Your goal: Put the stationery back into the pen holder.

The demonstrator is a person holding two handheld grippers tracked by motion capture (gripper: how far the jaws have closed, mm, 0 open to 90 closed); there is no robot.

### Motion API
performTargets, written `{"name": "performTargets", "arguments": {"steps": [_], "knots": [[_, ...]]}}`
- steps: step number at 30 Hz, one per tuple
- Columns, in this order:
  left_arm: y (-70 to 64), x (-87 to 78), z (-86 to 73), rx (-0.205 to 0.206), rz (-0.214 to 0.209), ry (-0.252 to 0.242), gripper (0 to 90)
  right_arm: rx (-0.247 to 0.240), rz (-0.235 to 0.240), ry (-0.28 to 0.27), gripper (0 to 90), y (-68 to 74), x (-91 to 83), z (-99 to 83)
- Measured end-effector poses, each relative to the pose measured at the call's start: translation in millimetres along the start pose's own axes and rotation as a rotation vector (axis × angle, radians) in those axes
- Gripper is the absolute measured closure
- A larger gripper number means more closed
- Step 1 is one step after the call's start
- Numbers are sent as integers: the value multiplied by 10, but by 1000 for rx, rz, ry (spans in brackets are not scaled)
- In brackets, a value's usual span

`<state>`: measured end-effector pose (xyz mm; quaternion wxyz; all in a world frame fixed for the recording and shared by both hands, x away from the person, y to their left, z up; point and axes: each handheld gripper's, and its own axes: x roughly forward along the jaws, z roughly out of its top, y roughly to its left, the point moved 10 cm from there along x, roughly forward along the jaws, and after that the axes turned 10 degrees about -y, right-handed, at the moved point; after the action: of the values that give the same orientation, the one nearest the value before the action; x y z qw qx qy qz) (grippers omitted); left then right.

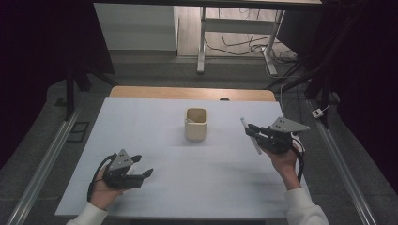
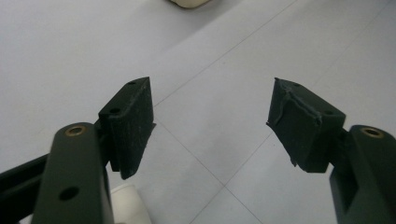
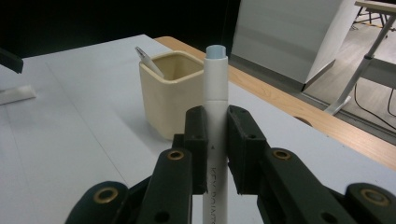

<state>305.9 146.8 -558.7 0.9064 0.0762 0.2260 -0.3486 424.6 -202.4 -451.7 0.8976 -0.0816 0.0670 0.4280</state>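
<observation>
Right gripper view: right hand-held gripper point(image 3: 217, 154) clamps marker point(image 3: 216, 93) | second pen point(image 3: 148, 60) inside cup point(image 3: 170, 95) | left hand-held gripper point(image 2: 212, 123) wide

Lettering on the held pen

Dark print runs lengthwise along the white pen point(image 3: 216, 116) barrel, just below where the right gripper point(image 3: 217, 144) pinches it; it seems to read "KEY POINT", though the letters are small, partly cut off, and not certain.

Dim, soft light; dark surroundings
</observation>
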Motion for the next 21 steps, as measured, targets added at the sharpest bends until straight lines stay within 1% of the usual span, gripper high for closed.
{"name": "performTargets", "arguments": {"steps": [6, 11, 14, 21], "knots": [[2, -4, 2, 5, 2, -1, 307, -4, -3, -8, 777, 13, 53, 33], [12, 5, -14, 3, 4, 4, 307, -8, 5, -14, 777, 38, 103, 52], [8, 7, -12, 8, 6, 3, 307, -8, 4, -28, 777, 51, 150, 90], [18, 0, -14, 4, 7, 1, 307, -14, 7, -49, 777, 95, 249, 162]]}}
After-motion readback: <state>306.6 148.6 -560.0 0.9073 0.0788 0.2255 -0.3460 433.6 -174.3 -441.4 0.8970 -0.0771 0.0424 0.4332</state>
